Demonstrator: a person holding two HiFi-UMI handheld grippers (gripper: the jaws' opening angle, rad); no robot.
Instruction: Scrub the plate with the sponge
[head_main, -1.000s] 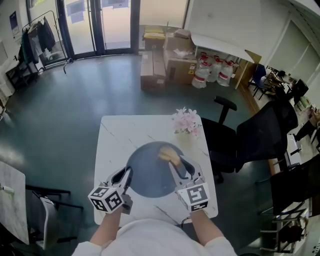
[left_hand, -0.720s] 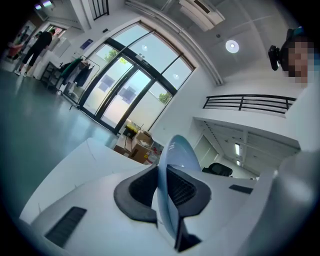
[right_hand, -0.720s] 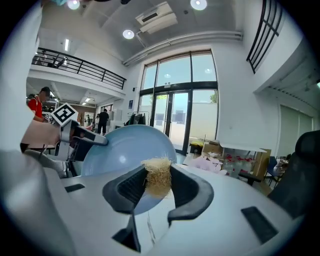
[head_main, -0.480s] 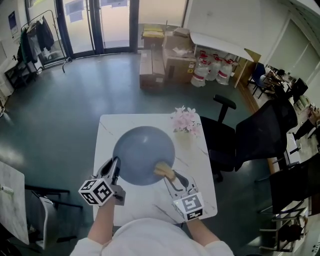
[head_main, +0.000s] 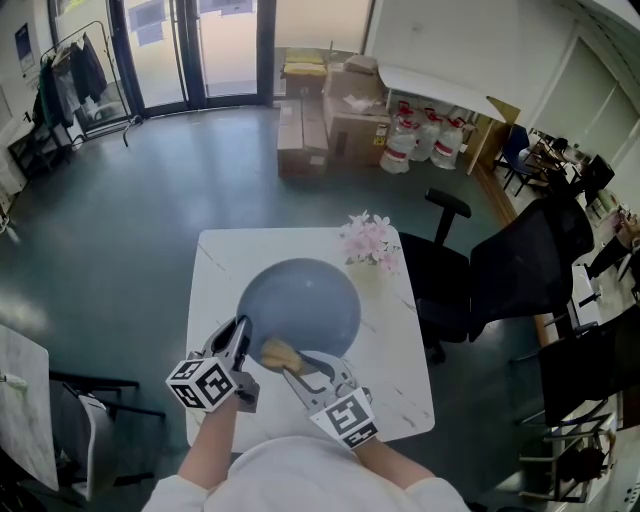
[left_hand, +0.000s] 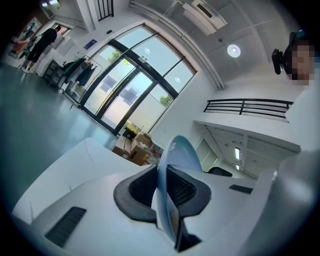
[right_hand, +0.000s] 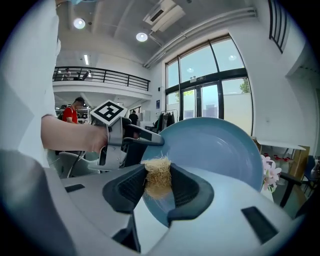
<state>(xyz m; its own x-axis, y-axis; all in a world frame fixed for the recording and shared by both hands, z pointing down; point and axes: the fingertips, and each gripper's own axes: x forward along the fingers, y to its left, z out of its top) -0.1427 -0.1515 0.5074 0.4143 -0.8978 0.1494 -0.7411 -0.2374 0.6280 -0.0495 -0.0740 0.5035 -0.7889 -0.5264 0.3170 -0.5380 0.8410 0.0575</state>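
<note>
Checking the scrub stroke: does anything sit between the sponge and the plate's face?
Nothing visible does. The sponge, pinched in the right tool, sits right at the face of the plate; the left tool clamps the rim off to the side.

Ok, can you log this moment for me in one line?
left tool: shut on plate rim | right tool: shut on sponge | sponge: at plate's near rim | plate: held tilted above table | phase: scrubbing
</note>
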